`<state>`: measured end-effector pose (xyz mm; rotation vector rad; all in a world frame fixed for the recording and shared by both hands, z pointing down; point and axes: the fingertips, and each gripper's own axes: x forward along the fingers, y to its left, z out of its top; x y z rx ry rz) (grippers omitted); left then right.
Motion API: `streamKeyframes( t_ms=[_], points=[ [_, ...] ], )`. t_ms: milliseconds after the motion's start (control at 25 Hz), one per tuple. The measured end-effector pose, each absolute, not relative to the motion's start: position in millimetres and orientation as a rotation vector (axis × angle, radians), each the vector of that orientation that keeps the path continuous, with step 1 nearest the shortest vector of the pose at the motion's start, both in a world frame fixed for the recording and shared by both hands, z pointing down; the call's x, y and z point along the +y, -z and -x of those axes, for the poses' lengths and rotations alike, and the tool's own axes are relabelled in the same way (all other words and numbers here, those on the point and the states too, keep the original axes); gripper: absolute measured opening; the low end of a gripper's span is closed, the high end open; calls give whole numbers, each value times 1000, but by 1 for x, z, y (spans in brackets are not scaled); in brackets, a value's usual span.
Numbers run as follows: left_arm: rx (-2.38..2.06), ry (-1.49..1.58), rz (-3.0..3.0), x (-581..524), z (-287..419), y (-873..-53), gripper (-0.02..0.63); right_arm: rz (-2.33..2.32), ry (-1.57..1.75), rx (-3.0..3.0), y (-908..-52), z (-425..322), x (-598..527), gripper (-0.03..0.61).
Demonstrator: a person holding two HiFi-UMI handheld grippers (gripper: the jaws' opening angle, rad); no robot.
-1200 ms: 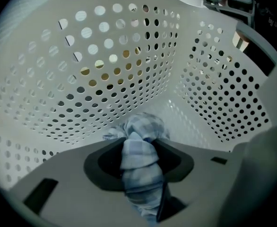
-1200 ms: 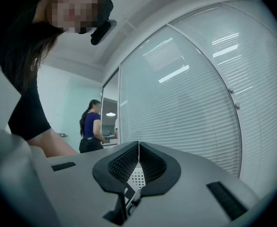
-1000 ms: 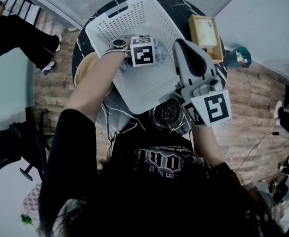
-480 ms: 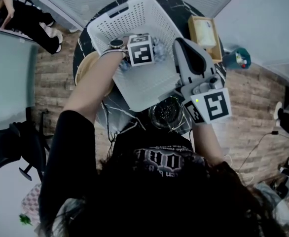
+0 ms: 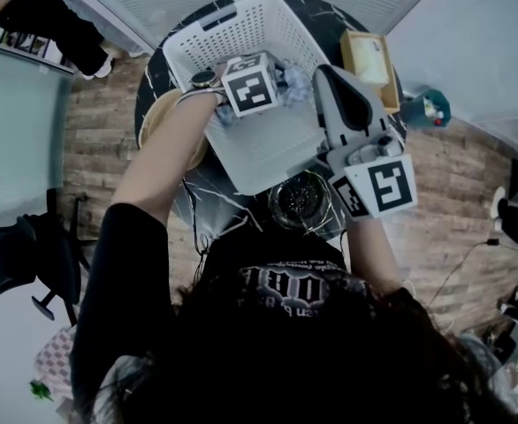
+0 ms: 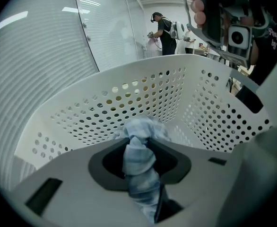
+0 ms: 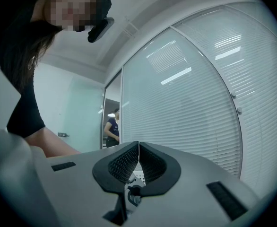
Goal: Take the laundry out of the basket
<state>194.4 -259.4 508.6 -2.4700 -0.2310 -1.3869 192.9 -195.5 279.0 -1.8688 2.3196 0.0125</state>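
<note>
Left tool (image 6: 139, 148) clamped on bunched blue checked cloth (image 6: 141, 131), held over white basket (image 6: 129, 91) interior. Right tool (image 7: 138, 161) closed, empty, beside basket. Risk: any hanging tail could snag perforations or rim, pulling cloth from pinch.

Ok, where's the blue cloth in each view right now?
Left gripper view: the blue cloth sits low centre, pinched in the left gripper jaws, with the basket wall behind.
Head view: it bunches just right of the left gripper's marker cube, at the basket's right side.
Right gripper view: not in it; the right gripper jaws are shut and empty.
Shared landmark: the white perforated basket (head and left gripper views).
</note>
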Motion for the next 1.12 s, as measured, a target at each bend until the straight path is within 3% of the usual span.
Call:
streamKeyframes(
  t_ms=[1120],
  points=[
    [99, 995, 2790, -261, -184, -386, 115, 1910, -116, 2269, -253, -188, -178, 28]
  ],
)
